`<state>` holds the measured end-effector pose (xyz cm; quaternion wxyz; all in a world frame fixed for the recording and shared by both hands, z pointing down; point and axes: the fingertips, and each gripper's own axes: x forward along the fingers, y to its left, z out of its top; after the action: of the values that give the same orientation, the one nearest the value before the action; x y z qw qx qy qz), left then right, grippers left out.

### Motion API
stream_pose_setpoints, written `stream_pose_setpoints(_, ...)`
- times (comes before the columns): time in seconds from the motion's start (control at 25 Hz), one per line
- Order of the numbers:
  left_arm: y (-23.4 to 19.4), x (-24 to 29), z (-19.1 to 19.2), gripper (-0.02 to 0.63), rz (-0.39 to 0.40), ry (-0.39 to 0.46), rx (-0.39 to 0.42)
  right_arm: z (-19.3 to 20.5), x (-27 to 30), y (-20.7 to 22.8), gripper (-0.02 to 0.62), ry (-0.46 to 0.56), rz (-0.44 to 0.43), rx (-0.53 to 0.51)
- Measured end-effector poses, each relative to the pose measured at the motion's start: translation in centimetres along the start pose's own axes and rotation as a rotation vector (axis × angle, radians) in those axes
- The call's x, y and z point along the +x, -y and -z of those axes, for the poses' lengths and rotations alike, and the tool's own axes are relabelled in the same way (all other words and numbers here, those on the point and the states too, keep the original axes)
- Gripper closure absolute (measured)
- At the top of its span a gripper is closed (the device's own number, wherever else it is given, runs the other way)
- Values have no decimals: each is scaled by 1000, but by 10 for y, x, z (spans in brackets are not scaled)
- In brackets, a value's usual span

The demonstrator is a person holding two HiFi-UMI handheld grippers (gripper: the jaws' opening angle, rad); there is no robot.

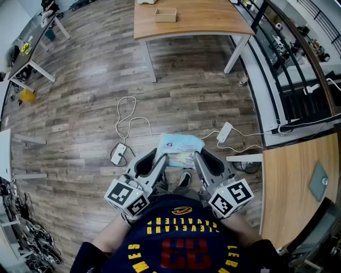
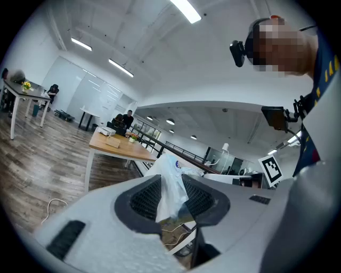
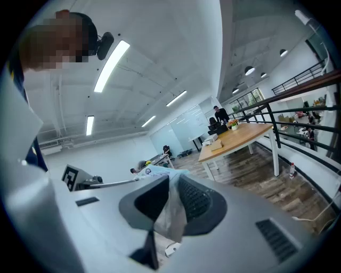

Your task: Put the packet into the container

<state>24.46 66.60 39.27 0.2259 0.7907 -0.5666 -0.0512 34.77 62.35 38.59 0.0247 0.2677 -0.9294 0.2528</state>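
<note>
Grey-brown wood planks cover the floor [image 1: 80, 96] of a large open room. White cables [image 1: 125, 120] lie near the frame's centre, a light wooden table [image 1: 213, 24] at the top edge bears the small container [image 1: 165, 14], and a black railing [image 1: 282, 58] runs down the right side. Just below centre, held up over the floor, the pale blue-and-white packet [image 1: 181, 148] stretches between the left gripper [image 1: 157, 159] and the right gripper [image 1: 201, 159], each clamped on one side edge of it, well apart from the container.
</note>
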Motion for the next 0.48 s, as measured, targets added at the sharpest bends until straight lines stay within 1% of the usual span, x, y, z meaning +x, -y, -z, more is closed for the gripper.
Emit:
stream_pose_setpoints(0.24, -22, -3, -3, 482, 7, -3, -8, 4, 21, -6, 526, -8, 5, -3)
stream_pose_setpoints(0.48, -54, -11, -21, 482, 27, 13, -17, 1, 53, -24, 526, -12, 17, -18)
